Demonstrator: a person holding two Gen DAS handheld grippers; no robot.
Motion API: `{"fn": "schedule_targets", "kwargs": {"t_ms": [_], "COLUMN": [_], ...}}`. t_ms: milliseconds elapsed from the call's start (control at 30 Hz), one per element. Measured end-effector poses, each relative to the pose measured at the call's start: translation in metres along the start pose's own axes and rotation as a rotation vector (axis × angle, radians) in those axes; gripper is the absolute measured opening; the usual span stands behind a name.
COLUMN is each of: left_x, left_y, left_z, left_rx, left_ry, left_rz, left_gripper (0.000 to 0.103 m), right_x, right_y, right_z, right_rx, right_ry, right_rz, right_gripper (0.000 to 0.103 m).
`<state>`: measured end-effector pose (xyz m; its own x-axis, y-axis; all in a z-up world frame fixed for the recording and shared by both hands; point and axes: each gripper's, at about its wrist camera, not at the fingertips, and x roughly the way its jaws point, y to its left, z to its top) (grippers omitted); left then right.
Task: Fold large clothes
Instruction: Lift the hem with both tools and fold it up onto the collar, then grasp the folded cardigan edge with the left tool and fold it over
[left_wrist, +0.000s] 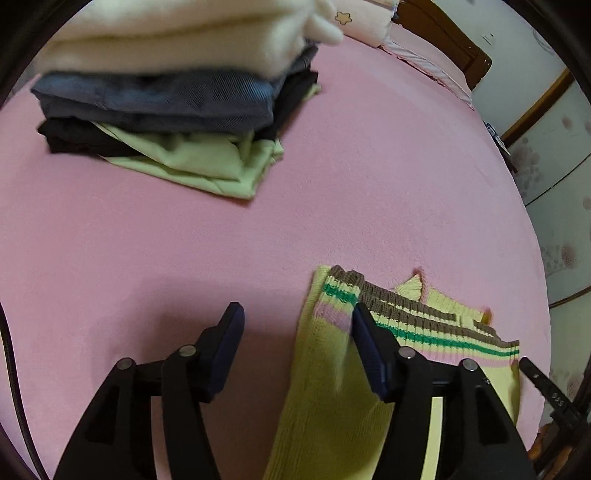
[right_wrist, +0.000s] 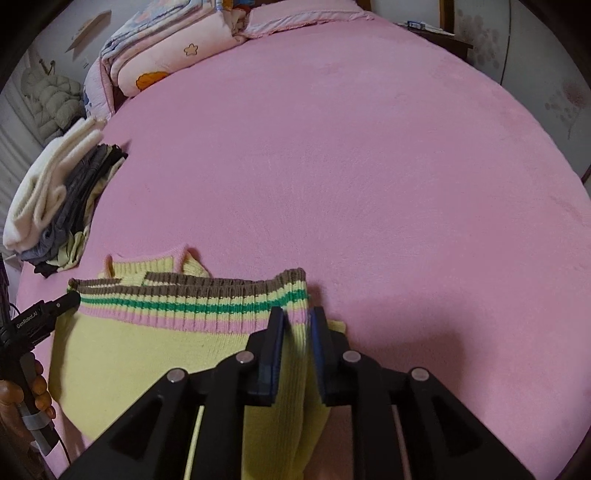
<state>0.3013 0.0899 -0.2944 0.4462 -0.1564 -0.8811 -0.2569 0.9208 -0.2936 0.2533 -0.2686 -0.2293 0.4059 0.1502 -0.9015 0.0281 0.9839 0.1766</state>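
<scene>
A yellow knit sweater (right_wrist: 147, 350) with brown, green and pink hem stripes lies folded on the pink bed; it also shows in the left wrist view (left_wrist: 325, 387). My left gripper (left_wrist: 297, 325) is open, its fingers straddling the sweater's left hem corner without holding it. My right gripper (right_wrist: 297, 321) is shut on the sweater's right hem corner, the fabric pinched between its pads. The left gripper also shows at the left edge of the right wrist view (right_wrist: 55, 306), beside the hem.
A stack of folded clothes (left_wrist: 166, 96), cream on top, then blue, black and light green, sits at the far left; it also shows in the right wrist view (right_wrist: 59, 199). Folded quilts and pillows (right_wrist: 166, 48) lie at the head. Pink bedsheet (right_wrist: 351, 166) stretches ahead.
</scene>
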Motion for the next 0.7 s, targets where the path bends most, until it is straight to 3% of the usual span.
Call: {"fn": "schedule_targets", "kwargs": {"t_ms": [133, 200, 367, 500, 700], "left_x": [-0.035, -0.055, -0.101, -0.115, -0.123], "left_y": [-0.005, -0.009, -0.004, -0.004, -0.001], "left_z": [-0.009, -0.017, -0.046, -0.062, -0.091], "left_rx": [0.018, 0.010, -0.036, -0.127, -0.150], "left_ry": [-0.025, -0.039, -0.055, -0.033, 0.007], "left_rz": [0.020, 0.019, -0.013, -0.079, -0.094], "left_gripper": [0.075, 0.078, 0.079, 0.080, 0.083], "right_x": [-0.038, -0.056, -0.083, -0.095, -0.103], "right_y": [0.010, 0.019, 0.042, 0.060, 0.084], "right_z": [-0.007, -0.014, -0.037, -0.060, -0.092], "right_rx": [0.017, 0.024, 0.053, 0.040, 0.002], "right_ry": [-0.068, -0.098, -0.137, -0.136, -0.131], "right_rz": [0.010, 0.021, 0.064, 0.088, 0.088], "right_gripper": [0.015, 0.015, 0.015, 0.015, 0.015]}}
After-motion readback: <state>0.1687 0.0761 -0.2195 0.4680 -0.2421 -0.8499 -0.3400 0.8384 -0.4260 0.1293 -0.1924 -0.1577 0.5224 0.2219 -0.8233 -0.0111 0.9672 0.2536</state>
